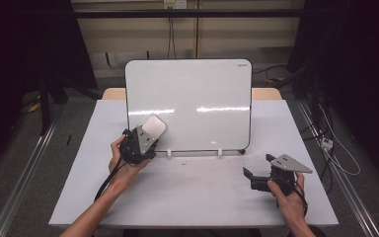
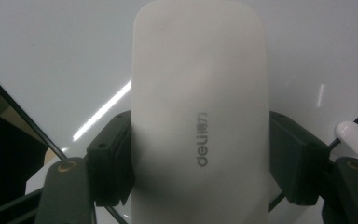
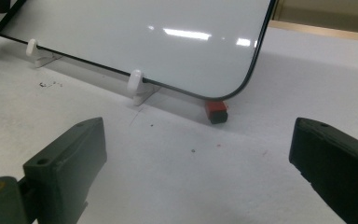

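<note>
Worktop (image 1: 192, 197): pale grey table; bare toward the near edge, with a few dark specks near the whiteboard's foot.
Whiteboard (image 1: 197, 94): stands tilted back at the far middle of the worktop, on two small white clips (image 3: 135, 81); surface looks clean, showing only lamp reflections.
Eraser (image 2: 200, 116): white, rounded, printed "deli"; held against the whiteboard's lower left corner area.
Left gripper (image 1: 137, 143): jaws clamped on the eraser's two long sides, a black pad pressing each flank; raised at the whiteboard's lower left corner.
Right gripper (image 1: 252, 178): jaws spread wide with nothing between them; resting low near the worktop's near right corner, pointed at the whiteboard's lower right corner.
Small red-and-black object (image 3: 216, 112): lies on the worktop just under the whiteboard's lower right corner; possibly a marker cap, cannot tell.
Containers: none seen; no tray, bin or box on the worktop, so no contents to list.
Risk, board: judged likely to slide or tip off its clips if the eraser pushes hard, as the right gripper is not bracing it.
Risk, grip: the eraser's smooth rounded sides may twist or slip between the pads under sideways wiping force.
Risk, edge: a stroke past the board's left edge could catch the frame.
</note>
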Tool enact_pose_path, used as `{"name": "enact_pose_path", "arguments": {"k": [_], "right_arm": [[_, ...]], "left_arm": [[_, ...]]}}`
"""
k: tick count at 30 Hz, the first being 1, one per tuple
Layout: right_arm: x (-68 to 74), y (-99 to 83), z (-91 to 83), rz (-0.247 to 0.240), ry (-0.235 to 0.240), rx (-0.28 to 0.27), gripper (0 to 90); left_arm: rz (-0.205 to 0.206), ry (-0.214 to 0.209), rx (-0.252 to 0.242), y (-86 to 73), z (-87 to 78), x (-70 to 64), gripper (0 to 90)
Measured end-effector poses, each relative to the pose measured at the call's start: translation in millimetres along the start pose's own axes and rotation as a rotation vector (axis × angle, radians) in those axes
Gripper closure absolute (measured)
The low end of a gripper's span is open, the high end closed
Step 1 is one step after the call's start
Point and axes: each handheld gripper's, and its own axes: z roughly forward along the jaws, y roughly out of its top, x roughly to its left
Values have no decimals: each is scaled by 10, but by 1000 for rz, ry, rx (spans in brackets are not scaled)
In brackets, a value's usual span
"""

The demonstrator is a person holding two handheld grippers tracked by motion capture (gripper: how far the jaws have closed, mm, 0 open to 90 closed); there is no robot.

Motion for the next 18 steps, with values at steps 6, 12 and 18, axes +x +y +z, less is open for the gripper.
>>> {"name": "enact_pose_path", "arguments": {"k": [6,12,18], "right_arm": [[6,1,-1,-6,-2,0,43],[3,0,1,-6,0,0,43],[4,0,0,-7,-2,0,43]], "left_arm": [[-42,-48,5,-15,-47,34,207],[-99,-84,-13,-1,-99,70,125],[-178,-122,-14,37,-195,151,113]]}}
